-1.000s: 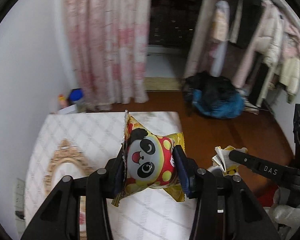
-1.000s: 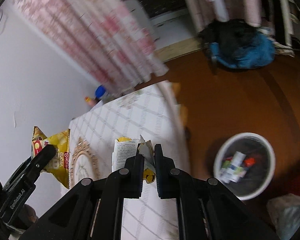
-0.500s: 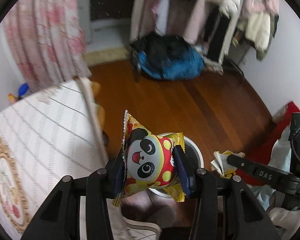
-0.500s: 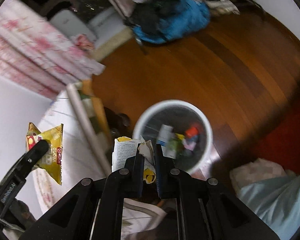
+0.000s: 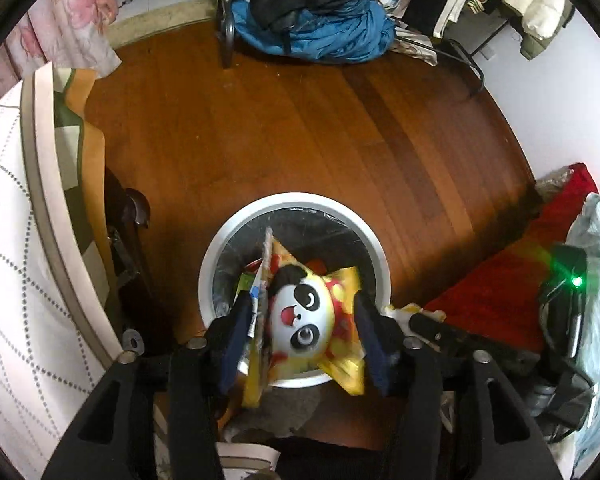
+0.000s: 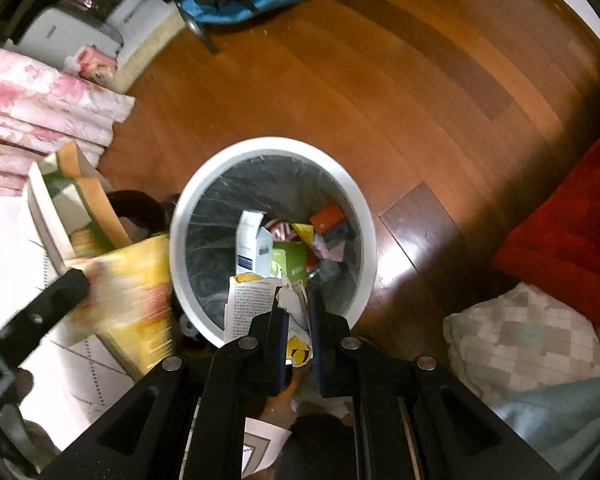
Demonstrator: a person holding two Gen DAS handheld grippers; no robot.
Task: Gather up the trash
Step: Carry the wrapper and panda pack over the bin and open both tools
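Note:
A yellow and red snack bag with a panda face (image 5: 304,316) sits tilted and slightly blurred between the fingers of my left gripper (image 5: 302,308), which is shut on it right above the white-rimmed trash bin (image 5: 300,200). The right gripper (image 6: 298,300) is shut on a torn paper carton with printed text (image 6: 252,300), held over the near edge of the same bin (image 6: 272,144). Inside the black-lined bin lie several boxes and wrappers (image 6: 284,240). In the right wrist view the snack bag (image 6: 128,300) shows blurred at the left, beside a finger of the left gripper (image 6: 60,292).
The bin stands on a wooden floor (image 5: 300,120). A table with a white quilted cloth (image 5: 4,240) runs along the left, a dark chair leg (image 5: 128,216) beside it. A blue bag pile (image 5: 312,28) lies at the back, a red cloth (image 5: 520,272) at the right.
Both grippers swung from above the table down over the trash bin, carrying their loads. The panda bag has tipped sideways between the left fingers.

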